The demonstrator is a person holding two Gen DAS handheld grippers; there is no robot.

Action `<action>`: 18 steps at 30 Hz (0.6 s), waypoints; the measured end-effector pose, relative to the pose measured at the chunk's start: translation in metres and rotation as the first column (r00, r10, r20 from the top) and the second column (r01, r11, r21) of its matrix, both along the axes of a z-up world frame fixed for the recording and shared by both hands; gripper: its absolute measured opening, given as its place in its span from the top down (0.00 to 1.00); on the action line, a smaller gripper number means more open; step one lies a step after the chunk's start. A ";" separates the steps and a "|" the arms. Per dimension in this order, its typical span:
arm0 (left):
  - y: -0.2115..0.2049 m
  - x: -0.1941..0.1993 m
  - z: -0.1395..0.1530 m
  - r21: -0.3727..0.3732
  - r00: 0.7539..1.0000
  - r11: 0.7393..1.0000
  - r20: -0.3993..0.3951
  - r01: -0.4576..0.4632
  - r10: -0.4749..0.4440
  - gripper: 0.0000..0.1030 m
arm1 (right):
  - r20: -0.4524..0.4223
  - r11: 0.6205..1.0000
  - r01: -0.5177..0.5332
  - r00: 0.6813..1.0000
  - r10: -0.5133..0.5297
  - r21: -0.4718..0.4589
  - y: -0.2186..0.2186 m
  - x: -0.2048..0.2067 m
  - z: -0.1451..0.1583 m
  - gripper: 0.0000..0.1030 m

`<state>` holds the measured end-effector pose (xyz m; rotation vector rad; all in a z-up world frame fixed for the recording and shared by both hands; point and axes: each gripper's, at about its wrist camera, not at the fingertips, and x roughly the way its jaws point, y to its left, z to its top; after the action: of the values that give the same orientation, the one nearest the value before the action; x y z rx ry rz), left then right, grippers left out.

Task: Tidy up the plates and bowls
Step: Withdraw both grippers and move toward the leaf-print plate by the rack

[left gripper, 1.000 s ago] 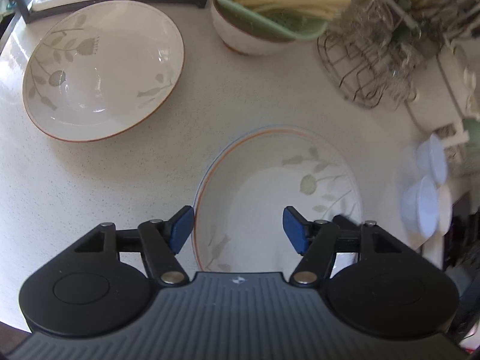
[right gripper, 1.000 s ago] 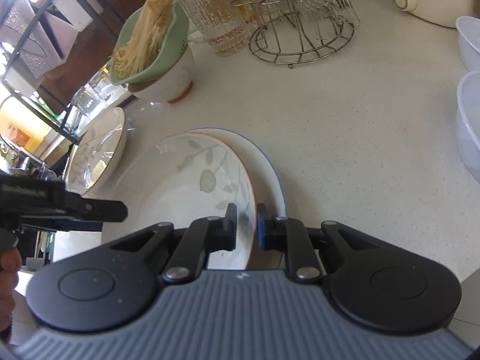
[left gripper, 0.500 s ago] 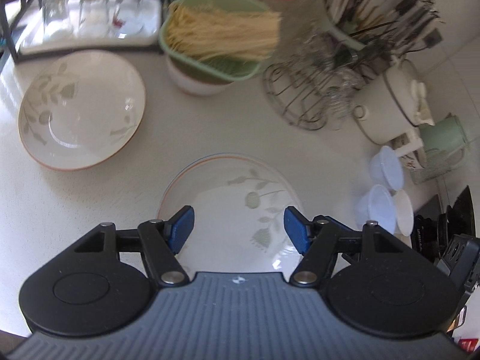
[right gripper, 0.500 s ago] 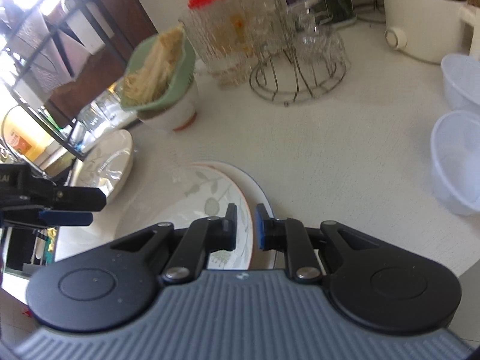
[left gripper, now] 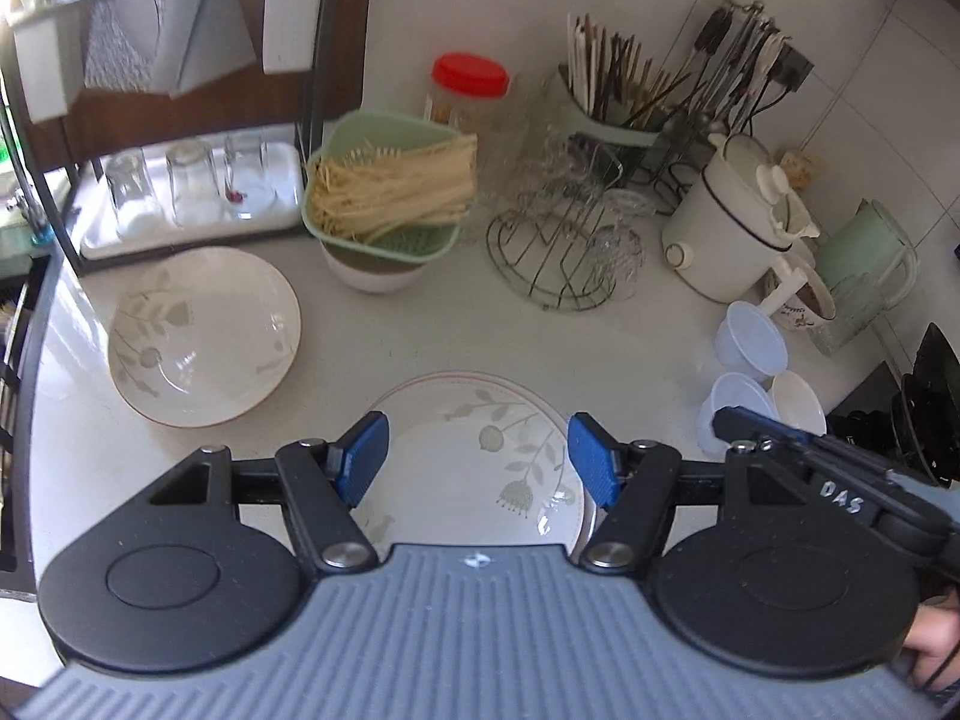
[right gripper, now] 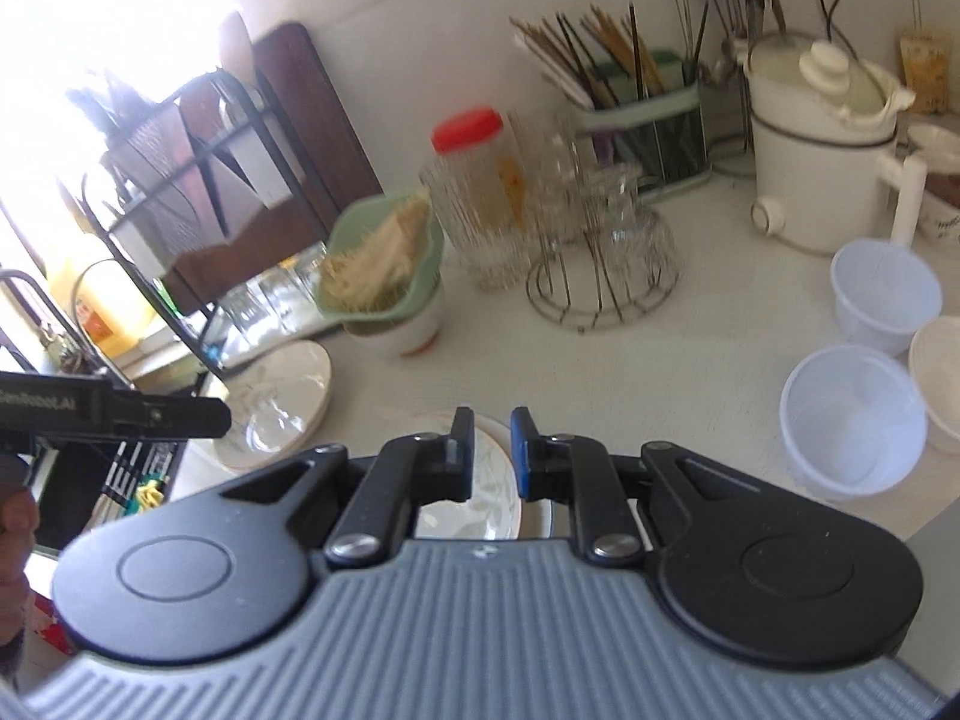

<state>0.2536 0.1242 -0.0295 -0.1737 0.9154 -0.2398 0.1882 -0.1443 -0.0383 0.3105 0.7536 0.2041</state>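
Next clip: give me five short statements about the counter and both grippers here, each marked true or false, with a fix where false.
1. The left gripper is open with nothing between its fingers. True.
2. The right gripper is wide open. False: its fingers are almost together, with nothing visibly pinched.
3. The green basket holds dry noodles and sits on a white bowl. True.
4. The leaf-pattern bowl is stacked on the leaf-pattern plate. False: it stands apart on the counter, nearer the rack.
5. The jar has a blue lid. False: the lid is red.
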 end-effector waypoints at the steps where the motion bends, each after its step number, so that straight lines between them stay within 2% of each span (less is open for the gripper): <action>1: 0.000 -0.004 0.004 0.003 1.000 1.000 0.006 -0.001 0.001 0.31 | 0.014 1.000 0.004 1.000 -0.004 0.000 -0.001 -0.004 0.006 0.84; 6: -0.005 -0.026 0.018 0.036 0.999 0.999 0.043 -0.014 0.013 0.31 | 0.079 0.999 0.031 0.996 -0.030 -0.013 -0.007 -0.023 0.029 0.84; 8: -0.006 -0.035 0.021 0.025 0.999 1.000 0.052 -0.016 0.014 0.31 | 0.095 1.000 0.026 0.995 -0.024 -0.012 -0.009 -0.031 0.036 0.84; 18: -0.021 -0.072 0.023 0.096 0.994 0.993 0.085 -0.069 0.061 0.29 | 0.122 0.999 0.029 0.992 -0.023 -0.041 -0.019 -0.064 0.051 0.84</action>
<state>0.1818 0.1030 -0.0060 -0.1013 0.8363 -0.1400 0.1239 -0.1629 0.0125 0.2648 0.6321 0.1803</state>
